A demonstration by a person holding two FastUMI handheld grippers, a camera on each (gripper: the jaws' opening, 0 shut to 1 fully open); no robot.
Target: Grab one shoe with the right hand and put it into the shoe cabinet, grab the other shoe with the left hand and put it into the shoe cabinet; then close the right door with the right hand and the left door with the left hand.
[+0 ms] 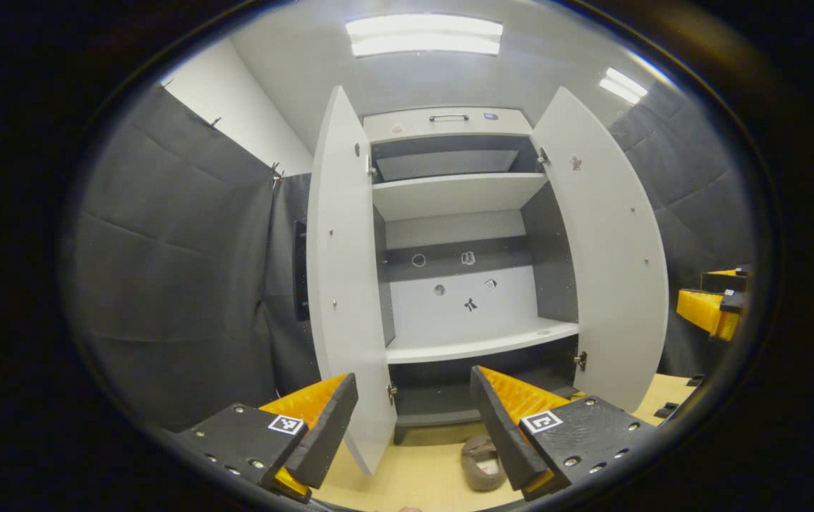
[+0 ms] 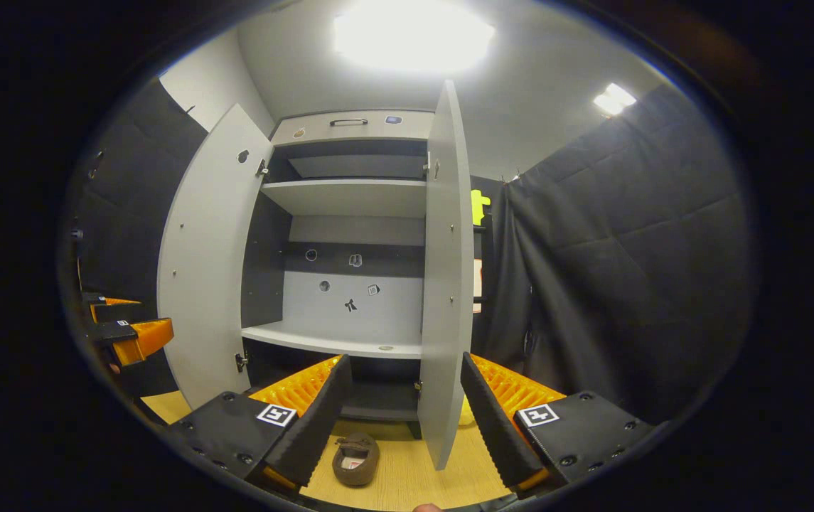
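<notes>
Left gripper released, fingers spread wide, nothing between them. It faces the shoe cabinet head-on; both doors stand wide open. Left door is just beyond the left finger, its lower edge dropping between the two fingers. Right door is above and right of the right finger. Inside the cabinet: upper shelf, lower shelf, both bare, with a dark bottom compartment under them. A brown slipper-type shoe lies on the wooden floor in front of the cabinet, low between the fingers, right next to the right finger and partly hidden by it. It's outside the cabinet. Far right of this view, the other gripper is in the air, beyond the right door.

Right gripper also released, fingers wide apart, holding nothing. Right door is seen edge-on just ahead, its lower end coming down between the fingers, nearer the right one. Brown shoe sits on the floor between the fingers, close to the left finger, left of the door's edge, not touching either finger. Left door is swung open above and left of the left finger. Lower shelf ahead carries no shoe. The other gripper shows at the far left, past the left door. Dark cloth wall is to the right of the right finger.
</notes>
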